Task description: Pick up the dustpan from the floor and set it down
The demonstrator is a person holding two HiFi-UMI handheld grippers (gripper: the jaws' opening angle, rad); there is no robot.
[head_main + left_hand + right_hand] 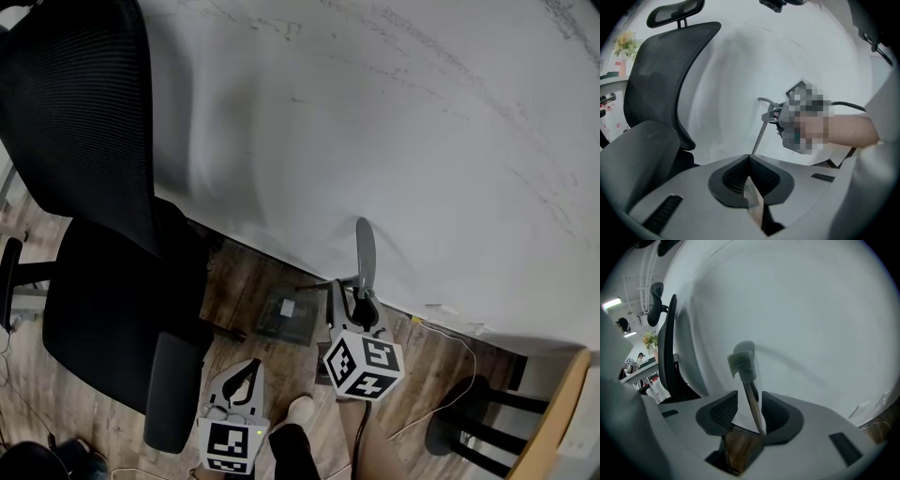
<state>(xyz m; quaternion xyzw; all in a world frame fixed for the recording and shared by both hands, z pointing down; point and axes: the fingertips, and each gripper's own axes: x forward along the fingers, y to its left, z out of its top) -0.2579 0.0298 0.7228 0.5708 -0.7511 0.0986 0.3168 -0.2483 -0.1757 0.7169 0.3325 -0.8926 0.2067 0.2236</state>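
— left gripper (pixel 249 370) sits nearest to us, low in the head view. we record it angled forward and down over the wooden floor (pixel 239 281), just beside the black office chair (pixel 103 187). condition of its jaws?

— clenched. in its own view (pixel 749 161) the pads meet tip to tip and nothing is caught between them.

— and the right gripper (pixel 352 302)?

— we find it further forward than the left one and off to its right. it is likewise tilted down toward the foot of the white wall (pixel 394 112). in the left gripper view a forearm (pixel 848 129) reaches in from the right behind it.

— its jaws?

— released. they stand apart with the handle (pixel 742 363) rising between them. the shaft runs close by the right-hand pad and a clear gap shows at the other. we cannot confirm contact.

— location of the dustpan (pixel 286 317)?

— we note its pan on the floor at the base of the wall, between the chair and the right gripper. the handle stands upright against the wall, its top above that gripper.
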